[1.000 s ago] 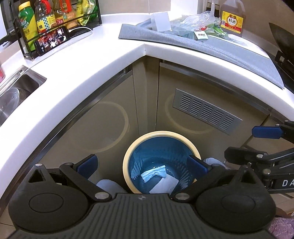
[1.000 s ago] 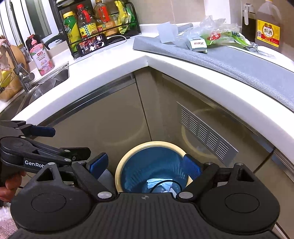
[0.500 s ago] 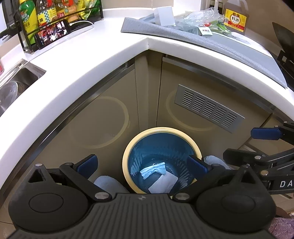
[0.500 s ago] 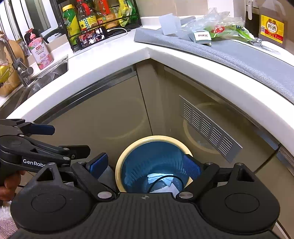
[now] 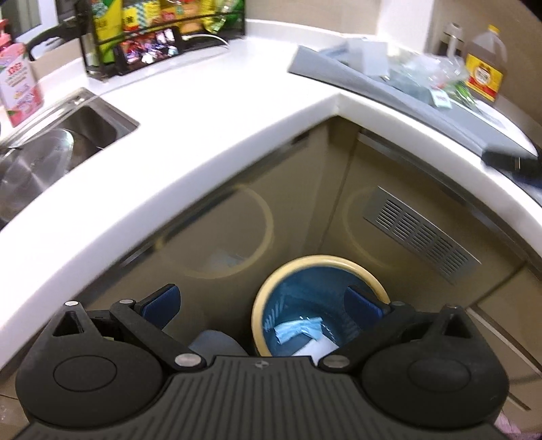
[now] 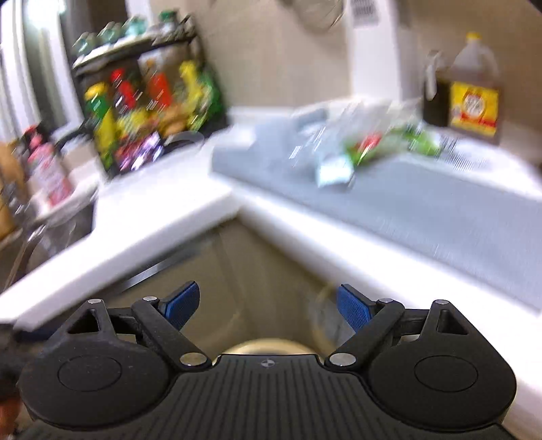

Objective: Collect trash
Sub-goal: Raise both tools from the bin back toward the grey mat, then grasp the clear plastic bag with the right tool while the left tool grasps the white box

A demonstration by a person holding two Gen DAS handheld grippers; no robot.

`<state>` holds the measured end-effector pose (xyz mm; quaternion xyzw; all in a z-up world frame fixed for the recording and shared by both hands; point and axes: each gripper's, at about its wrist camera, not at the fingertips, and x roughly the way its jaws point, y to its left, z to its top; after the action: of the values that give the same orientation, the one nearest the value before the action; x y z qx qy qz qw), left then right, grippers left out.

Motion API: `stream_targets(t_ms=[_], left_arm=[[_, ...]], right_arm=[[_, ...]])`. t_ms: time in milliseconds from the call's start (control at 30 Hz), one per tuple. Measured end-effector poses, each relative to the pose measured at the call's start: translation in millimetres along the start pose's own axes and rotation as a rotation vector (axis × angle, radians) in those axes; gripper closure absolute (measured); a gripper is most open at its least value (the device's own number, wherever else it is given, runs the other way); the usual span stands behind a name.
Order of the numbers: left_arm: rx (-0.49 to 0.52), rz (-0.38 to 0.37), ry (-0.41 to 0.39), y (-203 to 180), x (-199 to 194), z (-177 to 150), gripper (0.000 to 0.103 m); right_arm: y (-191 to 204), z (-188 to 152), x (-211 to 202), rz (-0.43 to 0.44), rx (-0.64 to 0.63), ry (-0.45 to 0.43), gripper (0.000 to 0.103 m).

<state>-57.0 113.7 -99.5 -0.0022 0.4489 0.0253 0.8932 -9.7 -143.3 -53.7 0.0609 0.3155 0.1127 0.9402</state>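
A round bin (image 5: 267,291) with a cream rim and blue liner stands on the floor in the cabinet corner; blue and white paper scraps (image 5: 298,330) lie inside. My left gripper (image 5: 262,303) hangs above it, open and empty. In the blurred right wrist view my right gripper (image 6: 269,306) is open and empty, lifted toward the counter, with only the bin's rim (image 6: 267,347) showing below. Trash sits on the grey mat (image 6: 423,210): a clear plastic bag with red and green print (image 6: 369,149) and a small white carton (image 6: 333,172). The same plastic bag (image 5: 426,67) shows in the left wrist view.
A white L-shaped counter (image 5: 203,111) wraps the corner. A steel sink (image 5: 50,152) lies at left, beside a pink soap bottle (image 5: 18,88). A black rack of bottles (image 5: 162,30) stands at the back. A brown jug (image 6: 474,91) stands at right. A vent grille (image 5: 420,233) is in the cabinet door.
Both grippers have swung away from the bin. The right one tilted up toward the countertop trash, so the bin dropped nearly out of its view. The left one shifted left; the right gripper left its view.
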Motion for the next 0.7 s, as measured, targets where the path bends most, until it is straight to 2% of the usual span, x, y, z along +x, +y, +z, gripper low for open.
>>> stream_targets(t_ms=[100, 267, 367, 500, 600, 700], left_arm=[[-0.018, 0.014, -0.002, 7, 0, 6, 0.0], [-0.035, 0.038, 0.013, 15, 3, 10, 0.0], [-0.036, 0.049, 0.022, 17, 6, 12, 0.0], [-0.028, 0.051, 0.027, 16, 11, 20, 0.0], [-0.017, 0.049, 0.011, 11, 11, 30, 0.0], [0.0, 0.048, -0.013, 5, 8, 41, 0.0]], right_arm=[[-14, 23, 18, -0.071, 0.027, -0.075, 0.011], [-35, 52, 63, -0.179, 0.075, -0.087, 0.011], [-50, 64, 79, -0.141, 0.16, -0.086, 0.011], [-67, 86, 92, -0.059, 0.283, -0.141, 0.006], [-73, 103, 107, -0.055, 0.318, -0.175, 0.004], [-80, 117, 130, -0.061, 0.364, -0.148, 0.004]])
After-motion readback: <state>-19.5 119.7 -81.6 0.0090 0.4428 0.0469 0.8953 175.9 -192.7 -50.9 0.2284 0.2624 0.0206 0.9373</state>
